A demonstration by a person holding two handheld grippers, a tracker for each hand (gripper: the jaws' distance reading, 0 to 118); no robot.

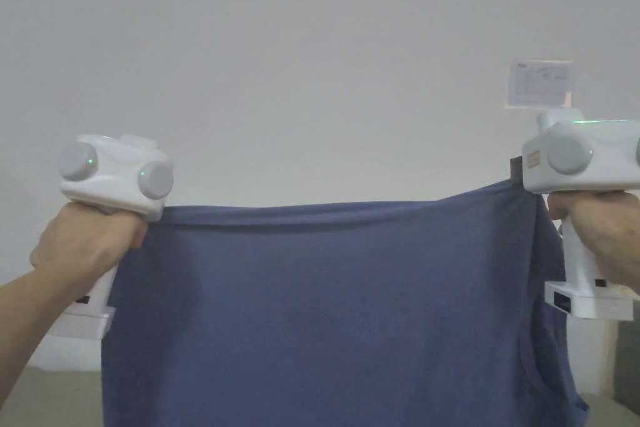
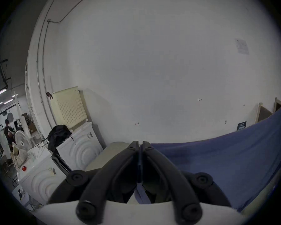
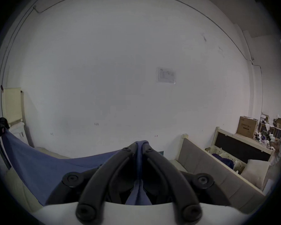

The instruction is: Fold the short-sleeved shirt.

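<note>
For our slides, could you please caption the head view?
Left tongs and right tongs hold a blue shirt stretched up before a white wall.

A plain white wall (image 1: pixel 312 40) filled the background, with a sheet of paper (image 1: pixel 540 82) stuck to it. In the left gripper view, two white washers (image 2: pixel 81 145) stood along the wall, a black bag (image 2: pixel 58 134) resting on the nearer one, with a cream pegboard panel (image 2: pixel 68 106) leaning upright behind it. A white fan (image 2: pixel 22 140) stood farther off, and a person (image 2: pixel 6 127) was visible in the distance. In the right gripper view, a grey padded bed frame (image 3: pixel 206 162) ran along the right, a pale pillow (image 3: pixel 255 171) lay beside it, and a cardboard box (image 3: pixel 246 127) sat on a ledge behind.
</note>
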